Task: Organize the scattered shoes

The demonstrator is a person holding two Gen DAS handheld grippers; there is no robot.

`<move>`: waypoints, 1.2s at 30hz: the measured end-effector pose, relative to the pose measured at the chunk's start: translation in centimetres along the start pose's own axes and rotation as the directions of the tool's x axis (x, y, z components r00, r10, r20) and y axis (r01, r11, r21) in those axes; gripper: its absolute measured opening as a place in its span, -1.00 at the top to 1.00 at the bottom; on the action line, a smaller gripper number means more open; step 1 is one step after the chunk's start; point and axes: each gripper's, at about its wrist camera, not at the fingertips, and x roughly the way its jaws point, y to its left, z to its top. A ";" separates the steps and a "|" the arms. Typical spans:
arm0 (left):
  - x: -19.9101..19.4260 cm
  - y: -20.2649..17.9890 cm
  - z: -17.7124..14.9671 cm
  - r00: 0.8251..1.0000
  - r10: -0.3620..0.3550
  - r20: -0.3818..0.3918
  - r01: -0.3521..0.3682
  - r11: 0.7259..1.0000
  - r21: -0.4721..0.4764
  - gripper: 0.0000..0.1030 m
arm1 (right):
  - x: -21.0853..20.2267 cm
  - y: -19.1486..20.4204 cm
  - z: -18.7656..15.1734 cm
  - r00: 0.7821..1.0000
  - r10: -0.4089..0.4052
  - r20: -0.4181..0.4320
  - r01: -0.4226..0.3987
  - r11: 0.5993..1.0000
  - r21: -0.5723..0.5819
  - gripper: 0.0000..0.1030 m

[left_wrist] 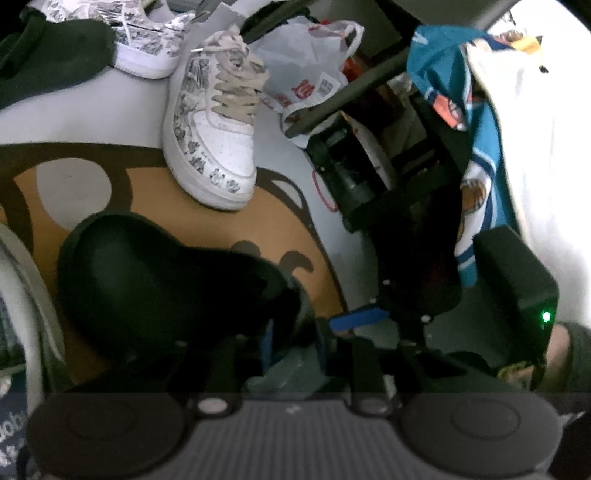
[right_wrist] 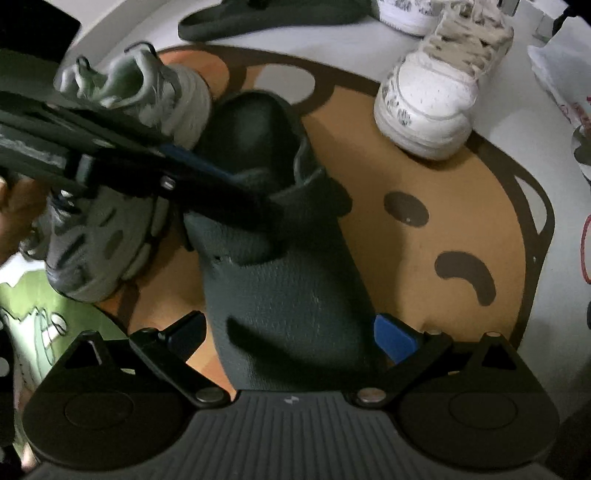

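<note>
On the round brown-and-tan floor mat with a cartoon face (right_wrist: 424, 177), items as follows.

Item one: dark green textured rubber clog (right_wrist: 280, 280), lying lengthwise down the middle of the mat, its closed end under the right wrist camera. Right gripper (right_wrist: 291, 336) points steeply down over it, blue-padded fingers (right_wrist: 391, 336) spread to either side of the clog body; whether the pads press on the rubber cannot be told. Left gripper (right_wrist: 255, 199) reaches in from the left of that view, its dark fingers at the clog's strap and opening (jaws narrow, strap seemingly between them; contact not resolvable in the dim picture). From the left wrist view the same clog (left_wrist: 147, 280) fills the lower left, with the gripper's blue pad (left_wrist: 358, 319) just beside its rim.

Item two: grey chunky-soled sneaker (right_wrist: 122, 206), tipped on its side, sole showing, touching the clog's left flank.

Item three: white low-top sneaker with grey printed panels and beige laces (left_wrist: 214, 129), upright, toe resting on the mat's edge. Its matching printed white sneaker (left_wrist: 144, 40) stands just behind, off the mat.

Item four: second dark green clog (right_wrist: 266, 18), on the pale floor beyond the mat.

Sundry: white plastic bag with red print (left_wrist: 306, 74); teal patterned cloth (left_wrist: 476, 147), hanging at right.
</note>
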 end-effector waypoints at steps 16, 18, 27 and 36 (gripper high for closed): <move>-0.9 0.5 -1.2 0.997 0.019 0.074 -0.016 0.999 -0.043 0.53 | 1.4 0.9 -0.6 0.998 -0.014 -0.055 0.016 0.999 0.038 -0.95; -1.3 0.5 -1.3 0.996 0.027 0.080 -0.024 0.999 -0.042 0.53 | 1.3 0.9 -0.6 0.998 0.009 -0.057 -0.005 0.998 0.062 -0.89; -3.1 1.3 -1.7 0.991 0.045 0.122 -0.035 0.996 -0.084 0.55 | 1.5 3.0 -0.5 0.990 0.104 -0.099 -0.096 0.992 0.081 -0.83; -4.0 1.6 -1.9 0.988 0.061 0.143 -0.048 0.995 -0.088 0.55 | 1.8 5.1 -0.6 0.977 0.192 -0.096 -0.179 0.976 0.125 -0.82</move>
